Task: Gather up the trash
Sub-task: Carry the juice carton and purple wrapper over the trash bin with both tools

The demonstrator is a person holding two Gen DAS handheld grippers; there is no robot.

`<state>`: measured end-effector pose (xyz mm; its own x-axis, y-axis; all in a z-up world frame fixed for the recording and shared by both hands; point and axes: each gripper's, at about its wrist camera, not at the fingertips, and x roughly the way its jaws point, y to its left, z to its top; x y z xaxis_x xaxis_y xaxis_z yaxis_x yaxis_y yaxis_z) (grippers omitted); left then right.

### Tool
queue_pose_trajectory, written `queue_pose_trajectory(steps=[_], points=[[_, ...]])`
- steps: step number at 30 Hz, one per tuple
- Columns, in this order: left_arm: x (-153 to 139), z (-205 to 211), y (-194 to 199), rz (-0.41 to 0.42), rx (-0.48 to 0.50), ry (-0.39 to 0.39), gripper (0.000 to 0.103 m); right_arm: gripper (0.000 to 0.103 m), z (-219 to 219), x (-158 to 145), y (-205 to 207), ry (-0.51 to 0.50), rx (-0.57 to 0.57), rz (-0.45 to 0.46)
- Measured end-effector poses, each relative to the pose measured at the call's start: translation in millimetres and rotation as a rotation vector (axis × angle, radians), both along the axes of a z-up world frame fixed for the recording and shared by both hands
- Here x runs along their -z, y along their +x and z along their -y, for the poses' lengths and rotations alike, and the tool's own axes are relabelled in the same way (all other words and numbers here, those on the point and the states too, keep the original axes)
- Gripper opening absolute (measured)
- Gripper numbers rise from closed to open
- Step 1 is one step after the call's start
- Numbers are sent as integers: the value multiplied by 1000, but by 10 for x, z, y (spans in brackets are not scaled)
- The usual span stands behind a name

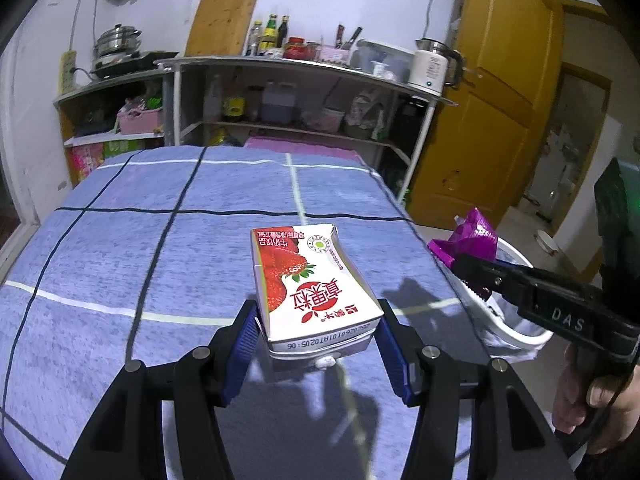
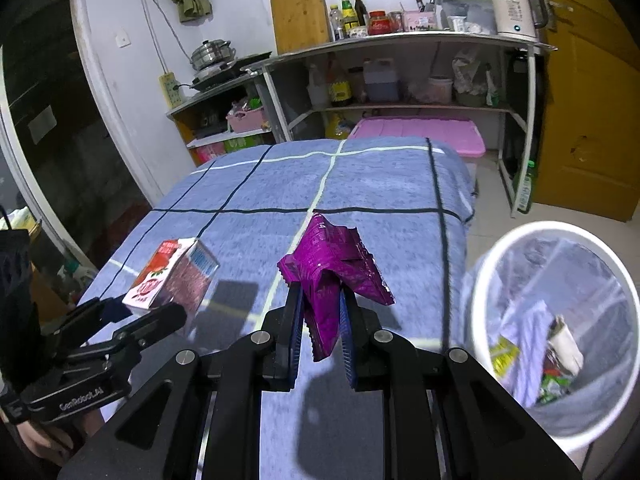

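Your left claw (image 1: 318,330) grips the strawberry milk carton (image 1: 310,284) across its near end, one blue pad on each side; whether the carton rests on the blue checked counter (image 1: 160,264) or hangs just above it, I cannot tell. The far top corner looks dented, so treat it as a thin, probably empty box: light, stiff along its edges, easily crushed. Hold it by the side walls as you do now, and squeeze no harder.

Your right claw (image 2: 320,320) is clamped on the purple wrapper (image 2: 334,272), held up above the counter, just left of the white bin (image 2: 556,332). It is crinkled foil, almost weightless and slick, and it hangs loose below the pads (image 2: 294,320), so it could slip out; keep the pinch where the folds bunch.

The carton shows red Chinese characters, a strawberry picture and a partly readable date code ending "0205:06". "DAS" is on the right tool (image 1: 568,322), "GenRobot.AI" on the left tool (image 2: 80,394). The bin already holds scraps.
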<state>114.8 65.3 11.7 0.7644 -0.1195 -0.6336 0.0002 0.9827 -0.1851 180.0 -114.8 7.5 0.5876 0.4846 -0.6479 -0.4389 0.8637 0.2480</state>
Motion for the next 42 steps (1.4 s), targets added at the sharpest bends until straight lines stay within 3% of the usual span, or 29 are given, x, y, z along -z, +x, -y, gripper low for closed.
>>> queue_pose_trajectory(steps=[20,42], points=[[-203,758,-193,35,131,11,57,18,737,-137,-583,3,100,48],[-120,1493,266,23,281,20,57,18,1442,-22,-464,-12,247,23]])
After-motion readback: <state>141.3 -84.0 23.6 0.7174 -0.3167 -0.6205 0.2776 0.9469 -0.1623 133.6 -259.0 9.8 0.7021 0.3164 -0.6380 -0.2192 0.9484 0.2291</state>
